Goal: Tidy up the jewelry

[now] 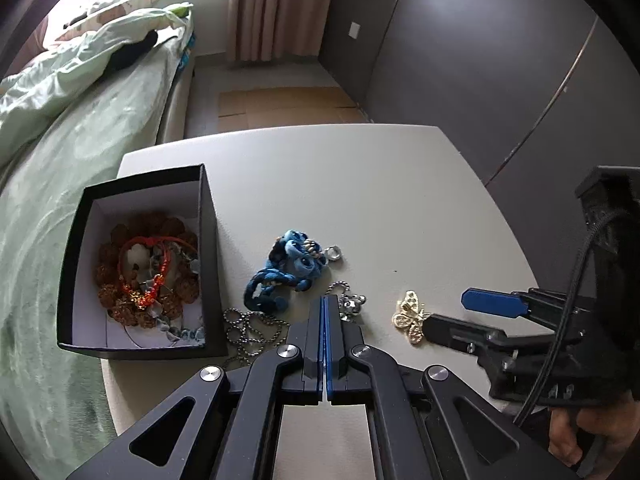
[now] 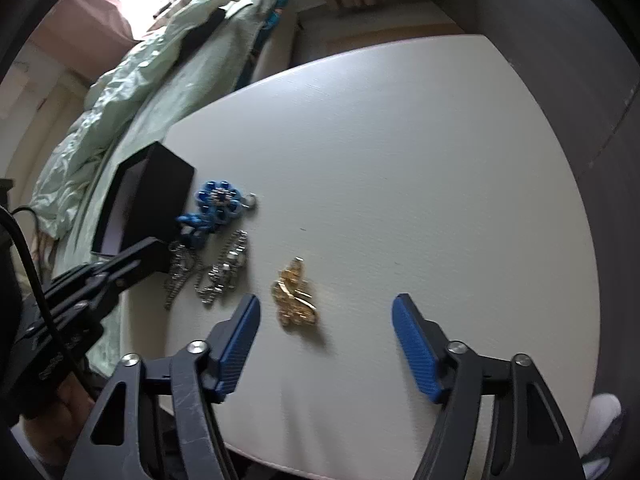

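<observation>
A black box (image 1: pixel 210 248) with a white inside stands at the table's left edge and holds brown bead bracelets (image 1: pixel 120 240), a red cord and clear beads. To its right lie a blue corded ornament (image 1: pixel 290 262) (image 2: pixel 218 200), a silver ball chain (image 1: pixel 250 334) (image 2: pixel 216 276) and a gold butterfly brooch (image 1: pixel 410 316) (image 2: pixel 294 296). My left gripper (image 1: pixel 326 300) (image 2: pixel 158 246) is shut, its tips right over the silver chain; whether a link is pinched is hidden. My right gripper (image 2: pixel 326 300) (image 1: pixel 444 314) stands open astride the brooch, pads apart from it.
The white table (image 2: pixel 400 160) has rounded corners. A bed with a pale green cover (image 1: pixel 60 184) runs along its left side, right behind the box. Dark wardrobe doors (image 1: pixel 500 80) stand to the right, a curtain (image 1: pixel 276 8) at the back.
</observation>
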